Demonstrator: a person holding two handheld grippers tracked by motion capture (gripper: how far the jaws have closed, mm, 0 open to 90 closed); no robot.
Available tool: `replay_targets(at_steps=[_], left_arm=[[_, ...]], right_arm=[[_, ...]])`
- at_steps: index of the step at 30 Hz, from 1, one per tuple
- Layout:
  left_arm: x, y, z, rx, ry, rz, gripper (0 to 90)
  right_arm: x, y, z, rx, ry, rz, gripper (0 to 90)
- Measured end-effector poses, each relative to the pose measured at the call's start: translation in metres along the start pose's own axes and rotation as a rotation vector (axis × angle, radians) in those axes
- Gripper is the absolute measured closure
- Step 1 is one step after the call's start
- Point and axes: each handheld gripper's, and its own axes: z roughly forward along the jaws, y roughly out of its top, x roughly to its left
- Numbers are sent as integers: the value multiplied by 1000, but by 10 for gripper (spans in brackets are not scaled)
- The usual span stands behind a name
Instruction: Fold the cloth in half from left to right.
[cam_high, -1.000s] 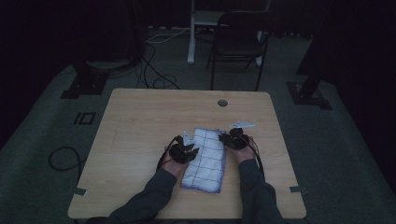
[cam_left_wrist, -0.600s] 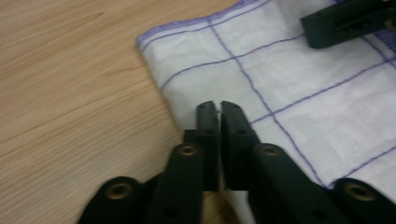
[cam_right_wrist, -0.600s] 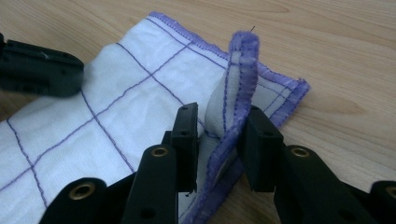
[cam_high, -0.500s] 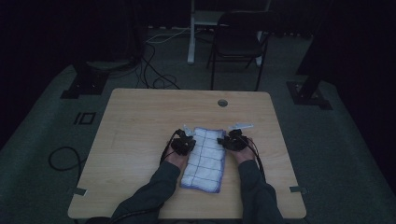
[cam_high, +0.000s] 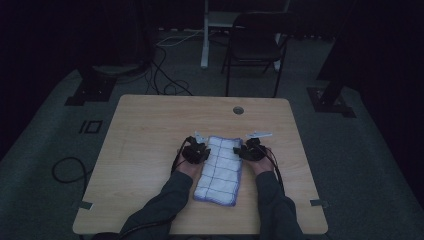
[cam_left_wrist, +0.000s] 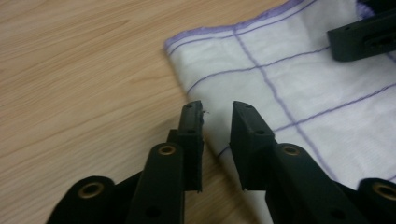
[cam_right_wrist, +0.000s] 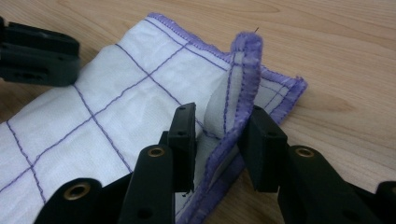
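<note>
- My left hand-held gripper (cam_left_wrist: 217, 116) has its jaws narrowly apart over the near side edge of the cloth (cam_left_wrist: 299, 79); they have just been opening, and the cloth's hem lies in the gap without either pad pressing on it.
- From the high view I see that same left hand-held gripper (cam_high: 196, 150) at the cloth's left side, just beside its far corner.
- My right hand-held gripper (cam_right_wrist: 219, 126) has its jaws narrowly apart with a raised fold of the cloth's purple hem (cam_right_wrist: 245, 60) standing upright between them; they have just been opening a little, and I can't tell whether the pads press on the fold.
- In the high view the right hand-held gripper (cam_high: 249, 150) sits at the cloth's right side, across from the left one.
- The cloth (cam_high: 220, 167), white with thin purple grid lines and a purple edge, lies folded and long on the counter (cam_high: 150, 130), between my two forearms, nearer my edge than the far one.
- A round hole (cam_high: 238, 110) sits in the counter well beyond the cloth.
</note>
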Motion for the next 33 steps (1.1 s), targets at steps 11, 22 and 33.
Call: replay_targets(at_steps=[11,22,33], left_arm=[[0,9,13,19,-6,-8,857],[13,-2,4,-7,-25,-130,882],[24,-5,-4,-40,-20,-173,767]], right_arm=[[-2,0,0,1,13,-4,666],[-8,0,-1,-10,-33,21,654],[-10,3,-2,-15,-130,29,642]])
